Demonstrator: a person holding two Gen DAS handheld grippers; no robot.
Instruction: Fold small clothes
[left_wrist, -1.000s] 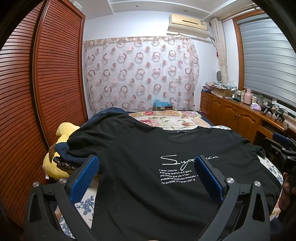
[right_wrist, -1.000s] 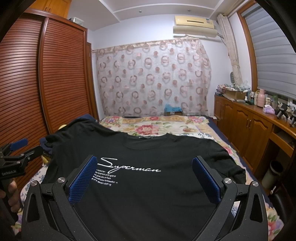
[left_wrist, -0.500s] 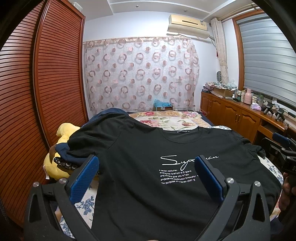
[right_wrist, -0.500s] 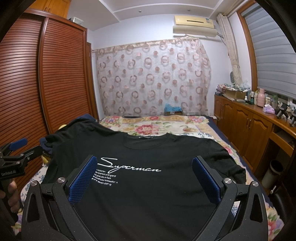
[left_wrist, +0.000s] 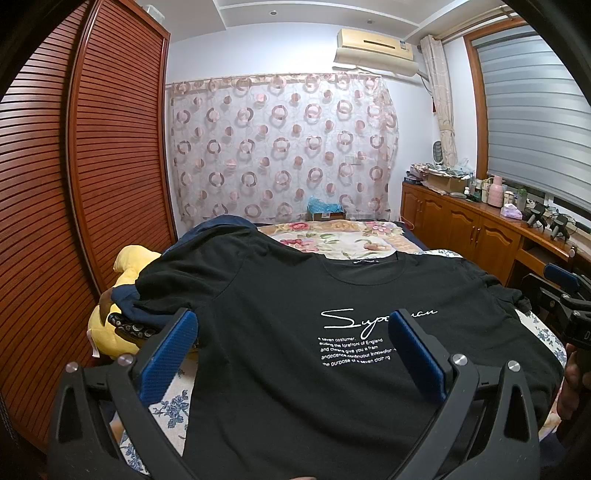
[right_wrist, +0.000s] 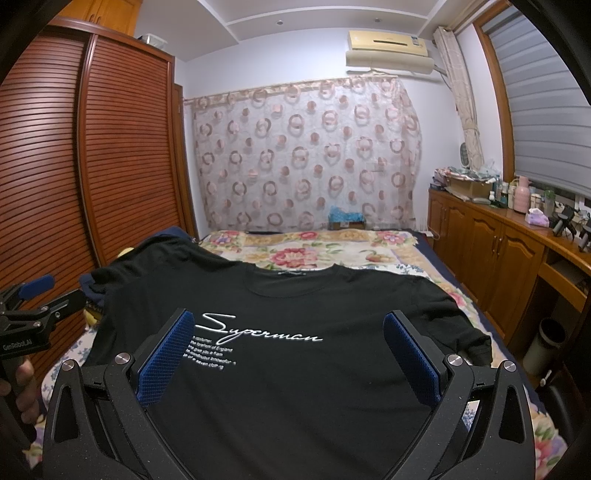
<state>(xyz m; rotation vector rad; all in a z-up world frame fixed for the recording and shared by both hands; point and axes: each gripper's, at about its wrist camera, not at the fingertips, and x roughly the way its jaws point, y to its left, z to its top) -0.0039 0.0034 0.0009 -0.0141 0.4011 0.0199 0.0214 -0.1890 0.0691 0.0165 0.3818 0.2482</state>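
— Black tee lies flat on the bed, print up, collar toward the curtain, hem toward me. Sleeves run left-right.

— Fingers?

— I've got both spread wide, holding nothing: left gripper and right gripper hover over the chest, apart from the cloth.

The shirt hem is cut off by the lower edge. Part of its print is hidden by a left tool finger. The yellow toy is half covered by clothes.
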